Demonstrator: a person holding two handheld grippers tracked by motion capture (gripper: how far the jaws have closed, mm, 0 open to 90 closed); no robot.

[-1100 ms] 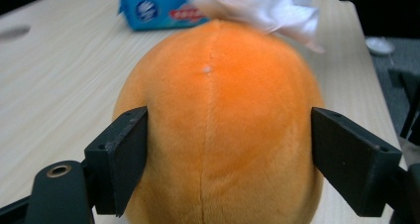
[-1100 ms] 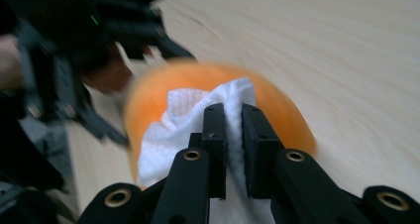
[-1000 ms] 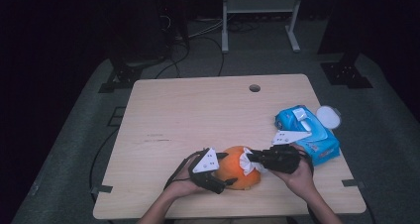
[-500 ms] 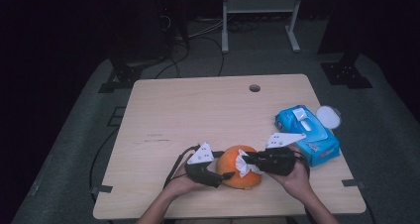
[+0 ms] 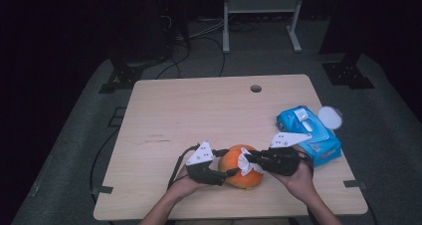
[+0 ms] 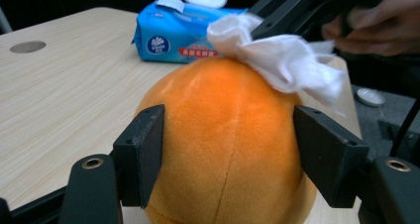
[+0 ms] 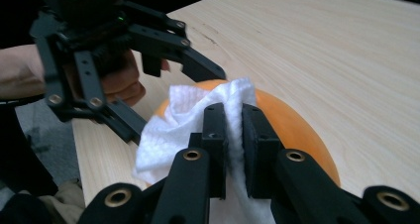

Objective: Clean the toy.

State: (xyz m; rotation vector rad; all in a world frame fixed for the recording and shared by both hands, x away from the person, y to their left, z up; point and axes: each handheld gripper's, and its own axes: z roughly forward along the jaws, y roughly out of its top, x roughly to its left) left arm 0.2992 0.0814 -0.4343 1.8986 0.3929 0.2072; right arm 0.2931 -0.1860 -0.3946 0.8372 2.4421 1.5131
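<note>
Setting read as a lab or recording studio rather than a home. A single pale wooden table (image 5: 199,115) with a round cable hole (image 5: 256,88) stood on grey carpet (image 5: 74,150), its surroundings kept dark. Black stand feet (image 5: 119,80) sat at the carpet's far corners, with loose cables (image 5: 199,33) running across the floor behind. A white metal frame (image 5: 259,6) stood at the back. Strips of tape (image 5: 102,190) marked the carpet beside the table.
</note>
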